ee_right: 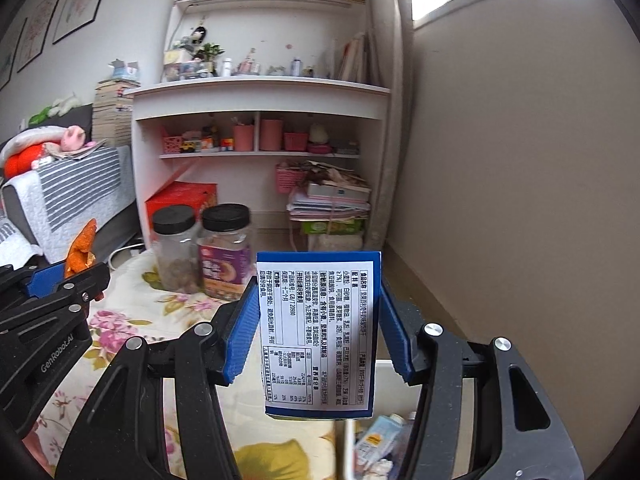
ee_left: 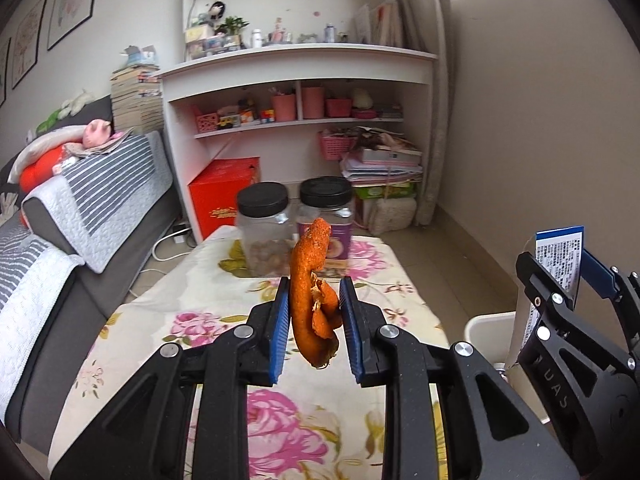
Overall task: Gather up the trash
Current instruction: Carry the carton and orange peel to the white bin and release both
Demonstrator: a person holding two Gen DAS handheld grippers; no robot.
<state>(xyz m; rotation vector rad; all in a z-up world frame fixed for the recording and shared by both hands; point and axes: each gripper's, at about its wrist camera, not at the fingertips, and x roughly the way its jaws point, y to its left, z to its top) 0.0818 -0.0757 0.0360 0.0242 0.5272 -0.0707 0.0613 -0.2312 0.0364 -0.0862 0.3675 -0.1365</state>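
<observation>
My left gripper [ee_left: 314, 300] is shut on a curled strip of orange peel [ee_left: 310, 280] and holds it above the floral tablecloth [ee_left: 192, 320]. My right gripper [ee_right: 316, 312] is shut on a blue and white food box [ee_right: 318, 332], printed label facing me, held over a white trash bin [ee_right: 384, 364]. The bin holds a small carton [ee_right: 374, 440] and other scraps. The right gripper with the box [ee_left: 558, 264] shows at the right of the left wrist view, above the bin [ee_left: 490, 328]. The left gripper with the peel [ee_right: 82, 248] shows at the left of the right wrist view.
Two black-lidded plastic jars [ee_left: 264, 228] [ee_left: 326, 220] stand at the table's far end. A grey sofa with striped covers [ee_left: 100, 200] runs along the left. A white shelf unit [ee_left: 296, 92], a red box [ee_left: 224, 194] and a paper stack [ee_left: 380, 164] stand behind. A wall [ee_left: 540, 120] is on the right.
</observation>
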